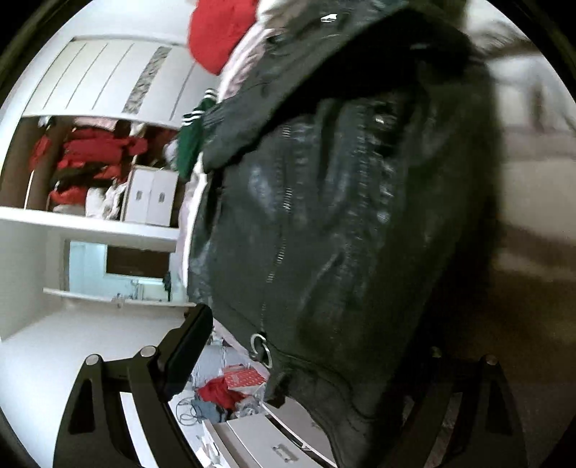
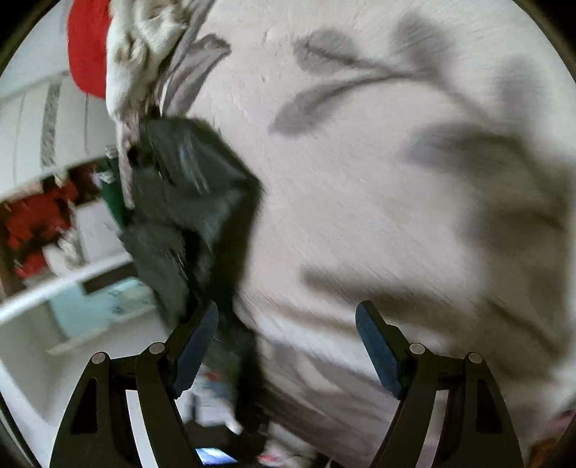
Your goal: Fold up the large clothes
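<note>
A black leather jacket with silver zips and a ring pull fills the left wrist view, lying on a pale bedspread. My left gripper stands wide; its left finger is bare, and the jacket's hem drapes over the right finger, so I cannot tell if it grips. In the right wrist view the jacket lies bunched at the left on the leaf-patterned bedspread. My right gripper is open and empty over the bedspread, just right of the jacket.
A red garment and pale clothes are piled beyond the jacket. A green striped garment lies beside it. A white wardrobe with red clothes and white boxes stands at left. Drawers and clutter sit below.
</note>
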Demonstrator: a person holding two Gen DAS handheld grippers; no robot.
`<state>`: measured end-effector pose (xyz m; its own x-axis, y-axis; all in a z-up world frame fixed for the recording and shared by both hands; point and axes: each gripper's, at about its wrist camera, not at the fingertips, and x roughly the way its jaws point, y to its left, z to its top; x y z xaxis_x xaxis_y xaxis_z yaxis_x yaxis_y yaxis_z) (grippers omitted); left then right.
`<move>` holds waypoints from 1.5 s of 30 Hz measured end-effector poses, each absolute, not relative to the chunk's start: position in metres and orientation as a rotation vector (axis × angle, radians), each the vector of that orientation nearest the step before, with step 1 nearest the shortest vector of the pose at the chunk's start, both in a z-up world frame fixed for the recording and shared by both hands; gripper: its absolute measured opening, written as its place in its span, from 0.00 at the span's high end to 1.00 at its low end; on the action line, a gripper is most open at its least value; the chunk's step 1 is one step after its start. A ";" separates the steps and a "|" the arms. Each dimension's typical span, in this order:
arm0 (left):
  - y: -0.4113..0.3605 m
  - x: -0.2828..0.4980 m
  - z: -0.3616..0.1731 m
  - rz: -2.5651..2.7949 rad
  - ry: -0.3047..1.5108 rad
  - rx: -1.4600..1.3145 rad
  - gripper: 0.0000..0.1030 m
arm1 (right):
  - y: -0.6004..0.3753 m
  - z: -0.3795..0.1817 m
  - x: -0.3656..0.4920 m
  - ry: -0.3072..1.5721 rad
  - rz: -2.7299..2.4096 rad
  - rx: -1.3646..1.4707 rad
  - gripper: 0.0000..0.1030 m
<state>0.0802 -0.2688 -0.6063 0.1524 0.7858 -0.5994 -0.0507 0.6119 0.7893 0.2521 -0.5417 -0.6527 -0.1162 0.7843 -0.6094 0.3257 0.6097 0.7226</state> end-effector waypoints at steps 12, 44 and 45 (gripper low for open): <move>-0.262 0.084 -0.585 0.625 1.276 0.507 0.91 | -0.500 -0.692 0.293 1.605 0.501 1.286 0.85; 0.155 0.120 -0.601 0.250 1.353 -0.697 0.86 | -0.028 -0.538 0.416 1.668 0.340 0.276 0.96; 0.159 0.120 -0.609 0.231 1.354 -0.732 0.86 | -0.022 -0.544 0.418 1.679 0.335 0.256 0.96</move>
